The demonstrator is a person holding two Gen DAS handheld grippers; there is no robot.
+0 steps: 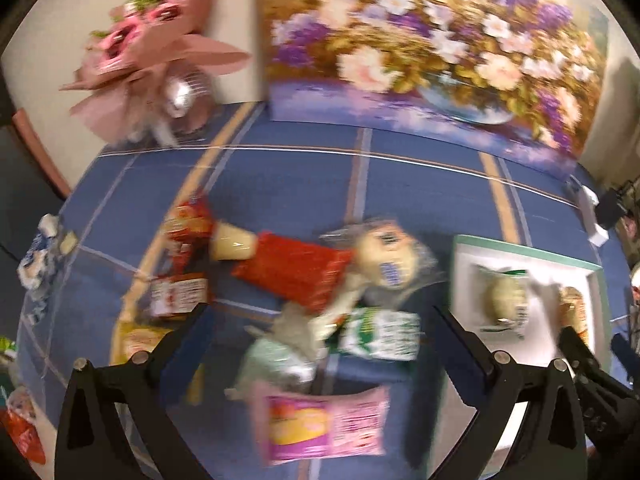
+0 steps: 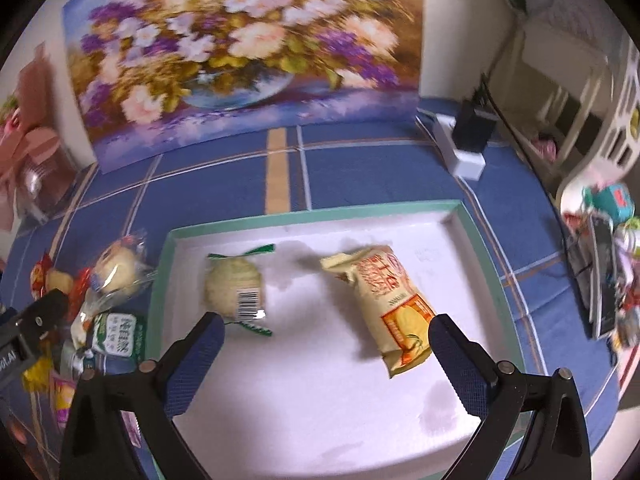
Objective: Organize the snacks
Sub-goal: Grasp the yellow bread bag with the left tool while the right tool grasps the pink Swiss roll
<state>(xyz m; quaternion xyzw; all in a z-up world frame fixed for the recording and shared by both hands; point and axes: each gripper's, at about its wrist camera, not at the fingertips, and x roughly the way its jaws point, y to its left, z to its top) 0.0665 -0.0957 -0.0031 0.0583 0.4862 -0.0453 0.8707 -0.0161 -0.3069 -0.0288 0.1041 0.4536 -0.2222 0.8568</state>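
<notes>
**Two snacks in the tray, the pile still waiting on the cloth**

Nearest to your left gripper (image 1: pixel 320 344) lies a pink packet (image 1: pixel 326 426), flat and glossy, just below the gap between the spread fingers. Both jaws stand wide apart and hold nothing. Behind the pink packet there is a loose heap: a green-and-white packet (image 1: pixel 380 334), a pale green crumpled wrapper (image 1: pixel 276 360), a red ribbed packet (image 1: pixel 294 272) and a round pastry in clear film (image 1: pixel 386 260). The left view is blurred, so I cannot read the labels, and some wrappers may overlap.

Your right gripper (image 2: pixel 326 336) hovers over the tray (image 2: pixel 312 211), its jaws also spread and empty. The tray is a shallow box with a green rim and a white floor, which shows some grey stains. Inside it lie a round pale cake (image 2: pixel 234 286) in thin plastic with a barcode, and a long yellow packet (image 2: pixel 386 300), soft and puffy like a pillow. The two lie apart, side by side, which suggests a row is being made.

The heap lies on the blue checked tablecloth (image 2: pixel 360 160), just beside the left wall of the tray, so each transfer is short. I judge the task is at an early stage, since most snacks are outside. The film wrappers look slippery and thin; pinch them at the body, not at the sealed ends.
</notes>
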